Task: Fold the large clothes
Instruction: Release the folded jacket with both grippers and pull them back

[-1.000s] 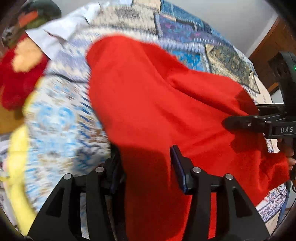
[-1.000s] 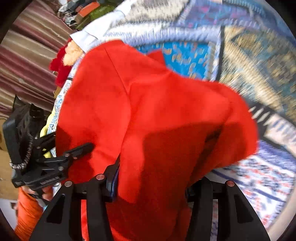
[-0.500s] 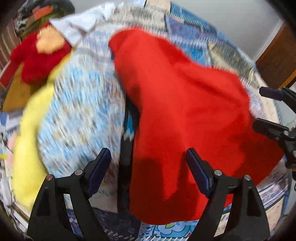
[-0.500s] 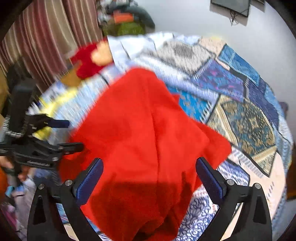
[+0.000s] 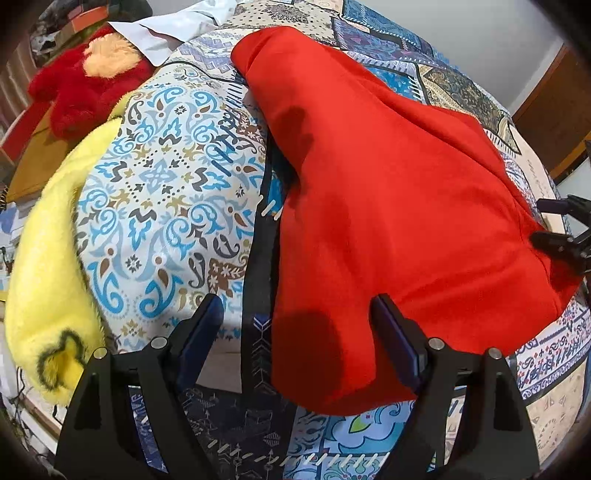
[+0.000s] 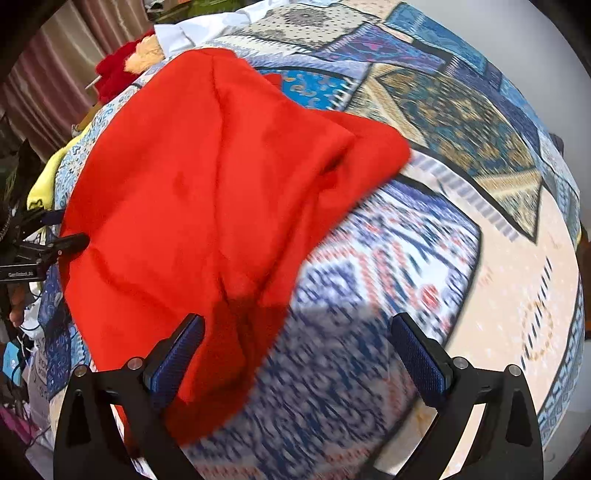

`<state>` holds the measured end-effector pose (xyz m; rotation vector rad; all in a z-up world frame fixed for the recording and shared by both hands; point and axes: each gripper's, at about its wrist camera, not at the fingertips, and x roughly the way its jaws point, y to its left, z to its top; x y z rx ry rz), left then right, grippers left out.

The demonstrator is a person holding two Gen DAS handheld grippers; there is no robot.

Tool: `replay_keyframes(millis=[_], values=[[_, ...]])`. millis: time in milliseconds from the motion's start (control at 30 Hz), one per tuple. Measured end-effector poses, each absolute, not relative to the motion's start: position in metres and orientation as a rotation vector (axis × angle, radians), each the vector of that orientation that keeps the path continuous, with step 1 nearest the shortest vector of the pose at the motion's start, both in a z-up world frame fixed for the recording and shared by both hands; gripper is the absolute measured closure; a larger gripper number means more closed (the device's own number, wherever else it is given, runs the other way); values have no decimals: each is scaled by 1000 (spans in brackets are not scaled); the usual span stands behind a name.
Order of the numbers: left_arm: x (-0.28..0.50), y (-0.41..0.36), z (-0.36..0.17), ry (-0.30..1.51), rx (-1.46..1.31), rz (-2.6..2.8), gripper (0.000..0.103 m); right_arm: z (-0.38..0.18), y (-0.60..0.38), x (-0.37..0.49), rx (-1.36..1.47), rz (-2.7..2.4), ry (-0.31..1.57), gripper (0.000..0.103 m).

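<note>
A large red garment (image 5: pixel 388 192) lies spread, partly folded, on a patchwork bedspread (image 5: pixel 166 177). My left gripper (image 5: pixel 295 314) hangs open over the garment's near left corner, its pads clear of the cloth. In the right wrist view the red garment (image 6: pixel 192 192) fills the left half. My right gripper (image 6: pixel 297 328) stands wide open above the garment's near right edge and the bedspread (image 6: pixel 424 240), with nothing pinched. Each gripper shows at the edge of the other's view: the right gripper (image 5: pixel 554 229) and the left gripper (image 6: pixel 55 245).
A yellow plush (image 5: pixel 44 258) and a red plush toy (image 5: pixel 85 88) lie along the bed's left side. A white cloth (image 5: pixel 177 29) sits at the far end. A striped curtain (image 6: pixel 44 81) hangs on the left, and a wooden door (image 5: pixel 554 110) stands on the right.
Both grippers have let go of the red garment and opened wide. The garment dropped flat onto the bed. The right gripper swung rightward, so more bedspread shows under it.
</note>
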<state>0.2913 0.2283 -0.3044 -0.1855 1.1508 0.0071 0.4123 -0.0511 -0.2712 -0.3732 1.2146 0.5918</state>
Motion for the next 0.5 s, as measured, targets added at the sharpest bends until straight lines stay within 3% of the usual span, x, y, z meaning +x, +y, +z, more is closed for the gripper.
replay_keyframes(millis=[233, 500], values=[[286, 222, -271, 1111, -105, 68, 19, -232, -70, 402, -333, 578, 1136, 3], [255, 203, -170, 834, -81, 82, 19, -146, -54, 356, -226, 656, 857, 3]])
